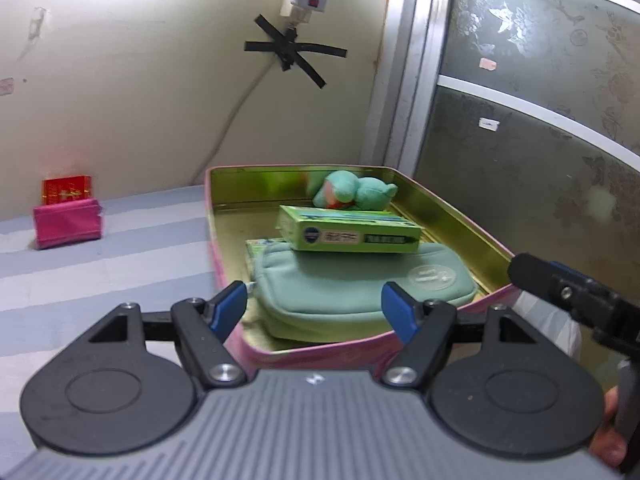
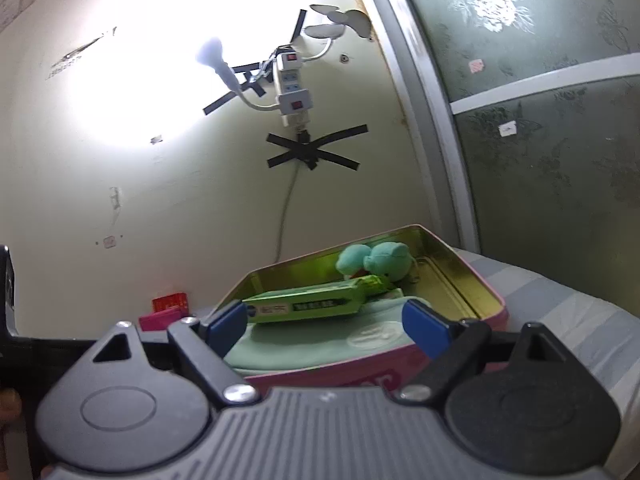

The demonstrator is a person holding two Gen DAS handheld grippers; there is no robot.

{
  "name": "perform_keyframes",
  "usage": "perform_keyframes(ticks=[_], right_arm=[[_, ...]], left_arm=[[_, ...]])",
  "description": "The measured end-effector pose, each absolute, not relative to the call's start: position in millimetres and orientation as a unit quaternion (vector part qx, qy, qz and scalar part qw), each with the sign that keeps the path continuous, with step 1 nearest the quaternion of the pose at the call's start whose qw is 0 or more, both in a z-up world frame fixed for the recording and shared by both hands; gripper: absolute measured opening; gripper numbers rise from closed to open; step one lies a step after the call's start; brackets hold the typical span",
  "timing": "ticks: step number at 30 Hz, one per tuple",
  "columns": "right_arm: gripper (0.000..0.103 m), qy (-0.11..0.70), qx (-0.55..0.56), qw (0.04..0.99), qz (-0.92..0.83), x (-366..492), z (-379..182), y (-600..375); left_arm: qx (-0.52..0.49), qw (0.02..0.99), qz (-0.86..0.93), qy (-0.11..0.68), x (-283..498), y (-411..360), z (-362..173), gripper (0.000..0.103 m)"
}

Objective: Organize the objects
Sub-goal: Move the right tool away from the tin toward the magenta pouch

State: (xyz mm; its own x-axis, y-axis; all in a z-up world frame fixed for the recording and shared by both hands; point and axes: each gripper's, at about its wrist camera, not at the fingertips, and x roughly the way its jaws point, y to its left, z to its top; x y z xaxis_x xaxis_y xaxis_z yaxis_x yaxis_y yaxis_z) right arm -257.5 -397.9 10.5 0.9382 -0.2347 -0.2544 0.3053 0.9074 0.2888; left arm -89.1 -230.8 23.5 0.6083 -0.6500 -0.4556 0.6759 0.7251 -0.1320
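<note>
A pink tin box (image 1: 218, 248) with a gold inside sits on the striped bed. In it lie a teal pouch (image 1: 360, 288), a green carton (image 1: 348, 232) on top of the pouch, and a teal plush toy (image 1: 352, 194) at the back. My left gripper (image 1: 316, 310) is open and empty, just above the tin's near edge. My right gripper (image 2: 326, 328) is open and empty, near the tin (image 2: 492, 300), with the pouch (image 2: 320, 348), carton (image 2: 308, 304) and plush (image 2: 376, 260) beyond it. The right gripper's body also shows in the left wrist view (image 1: 576, 296).
A pink purse (image 1: 68, 222) with a red packet (image 1: 66, 190) behind it stands on the bed at far left, by the wall. A power strip (image 2: 292, 88) and a taped cable hang on the wall. A patterned glass door (image 1: 540, 120) is at right.
</note>
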Motion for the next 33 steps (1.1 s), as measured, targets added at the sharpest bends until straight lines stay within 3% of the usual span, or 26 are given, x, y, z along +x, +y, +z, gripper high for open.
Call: perform_keyframes(ticks=[13, 23, 33], right_arm=[[0.089, 0.133, 0.124, 0.983, -0.033, -203, 21, -334], [0.089, 0.193, 0.091, 0.975, 0.061, -126, 9, -261], [0.090, 0.265, 0.080, 0.955, 0.104, -53, -24, -204]], left_arm=[[0.033, 0.944, -0.231, 0.235, -34, -114, 22, 0.076], [0.009, 0.958, -0.089, 0.273, 40, 1, -16, 0.076], [-0.010, 0.955, -0.056, 0.293, 75, 35, -37, 0.076]])
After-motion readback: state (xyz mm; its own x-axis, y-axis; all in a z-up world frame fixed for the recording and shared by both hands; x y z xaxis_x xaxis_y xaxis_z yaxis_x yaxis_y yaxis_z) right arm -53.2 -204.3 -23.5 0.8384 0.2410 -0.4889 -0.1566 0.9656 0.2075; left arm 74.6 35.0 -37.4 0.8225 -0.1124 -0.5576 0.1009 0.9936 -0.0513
